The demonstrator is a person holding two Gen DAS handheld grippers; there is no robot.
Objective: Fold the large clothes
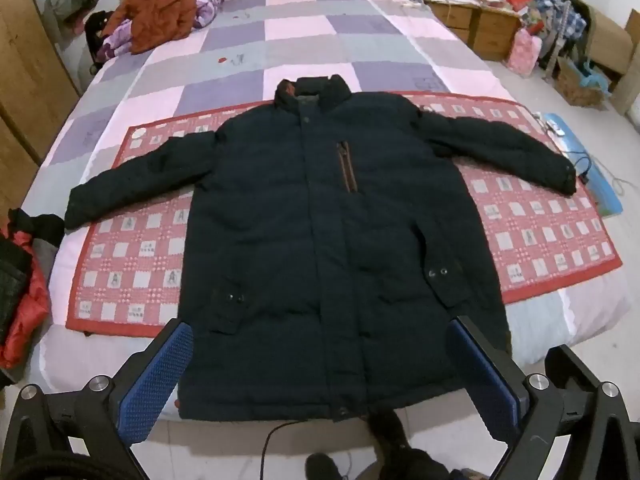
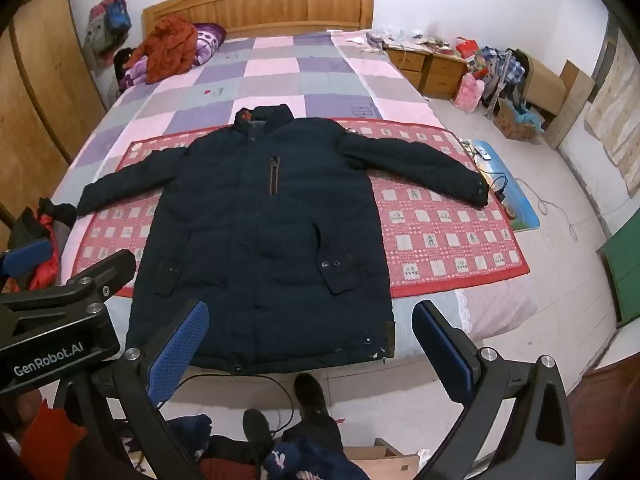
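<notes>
Grippers, left (image 1: 320, 364) and right (image 2: 310, 340), hover wide and empty; pinch a jacket (image 1: 320, 220) sleeve cuff (image 1: 568, 176) first, folding inward.

- The left gripper (image 1: 320, 384) has a black angular frame, silver round screw heads, and two flat fingers faced with blue dimpled rubber pads (image 1: 154, 384).
- The right gripper (image 2: 310, 352) matches it: black frame, silver screws, blue pads (image 2: 178, 350).
- White "GenRobot.AI" lettering (image 2: 48, 354) marks a black housing.
- The person wears dark shoes (image 2: 310, 398) and dark trousers.
</notes>
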